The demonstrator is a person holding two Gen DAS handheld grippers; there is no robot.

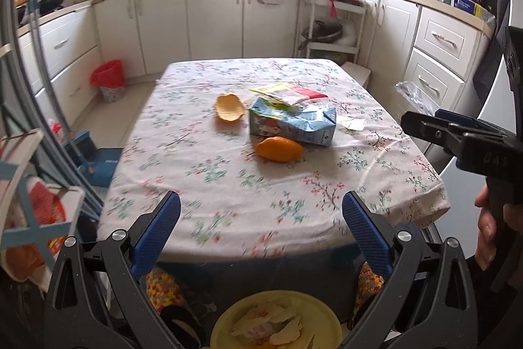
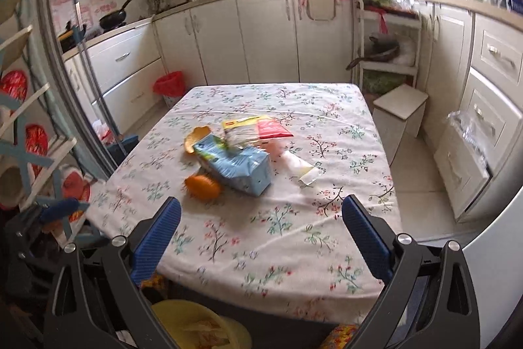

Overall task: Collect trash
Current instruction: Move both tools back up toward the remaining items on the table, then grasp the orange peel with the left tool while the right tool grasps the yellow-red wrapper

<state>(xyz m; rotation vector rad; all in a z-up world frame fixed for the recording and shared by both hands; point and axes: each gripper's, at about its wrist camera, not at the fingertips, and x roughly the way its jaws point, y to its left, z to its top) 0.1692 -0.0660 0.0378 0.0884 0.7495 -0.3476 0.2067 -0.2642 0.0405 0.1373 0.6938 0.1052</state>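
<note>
Tablecloth (image 2: 287, 218) — tube (image 2: 299, 167) right-view only

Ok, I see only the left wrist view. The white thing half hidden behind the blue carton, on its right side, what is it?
Observer: The right wrist view shows it whole. It is a flattened white tube lying on the tablecloth, just right of the blue carton.
Operator: And the tool in the other hand, I see it only sideways. Is it open?
Observer: Yes. The right gripper is wide open, with nothing between its fingers.
Operator: And the pale block past the far right corner of the cloth?
Observer: A small white stool, standing on the floor apart from the cloth.
</note>
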